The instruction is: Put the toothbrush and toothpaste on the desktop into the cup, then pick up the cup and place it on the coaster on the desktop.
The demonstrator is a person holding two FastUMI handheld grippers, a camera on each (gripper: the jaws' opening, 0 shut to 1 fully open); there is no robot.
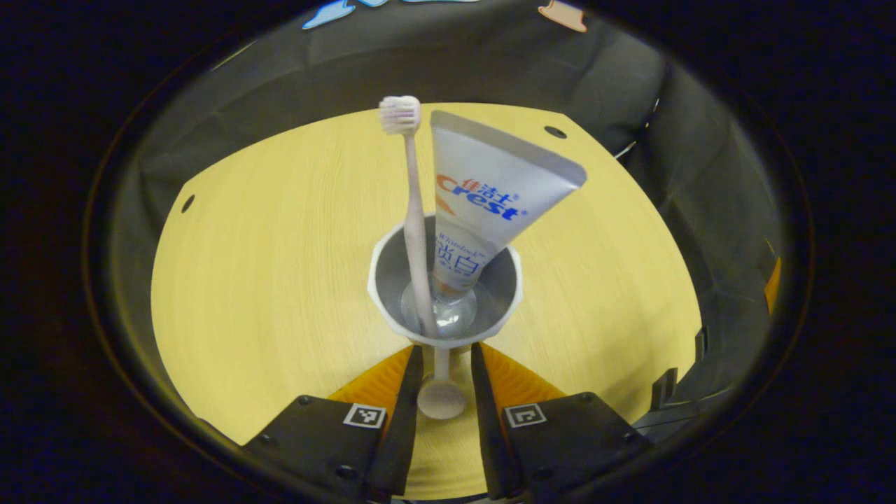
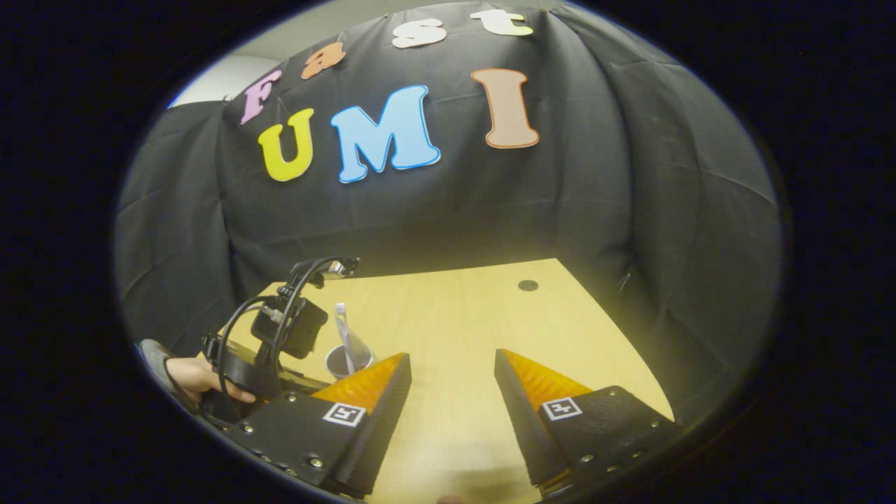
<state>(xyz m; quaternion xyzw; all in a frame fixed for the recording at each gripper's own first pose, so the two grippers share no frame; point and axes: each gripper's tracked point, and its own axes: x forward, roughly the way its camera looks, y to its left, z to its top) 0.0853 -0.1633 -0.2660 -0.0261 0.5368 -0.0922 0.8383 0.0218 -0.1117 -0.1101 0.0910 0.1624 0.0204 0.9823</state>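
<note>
Left tongs (image 1: 446, 378) sit low at the counter (image 1: 266, 280), narrowed around the foot of the cup (image 1: 445, 287); the stem and round base of the cup stand in the gap between the two fingers, and I cannot tell from here whether both fingers actually press on it. The cup stands upright on the pale wooden top. Inside it, the toothbrush (image 1: 413, 210) stands nearly straight, bristles up, leaning on the rim at the left. Right beside it the toothpaste (image 1: 483, 203) stands cap down, its flat crimped end fanning up and to the right. The two touch or nearly touch down in the bowl of the cup.

Over in the right gripper view, the right tongs (image 2: 453, 378) hang wide apart above bare counter (image 2: 462, 308), nothing between the fingers. Off to their left the same cup (image 2: 343, 360) is small and far, brush and tube poking out of it, with the other gripper's camera body and cables just behind it and a person's hand (image 2: 199, 378) wrapped on its handle. A small dark hole (image 2: 528, 285) marks the counter near its far edge
</note>
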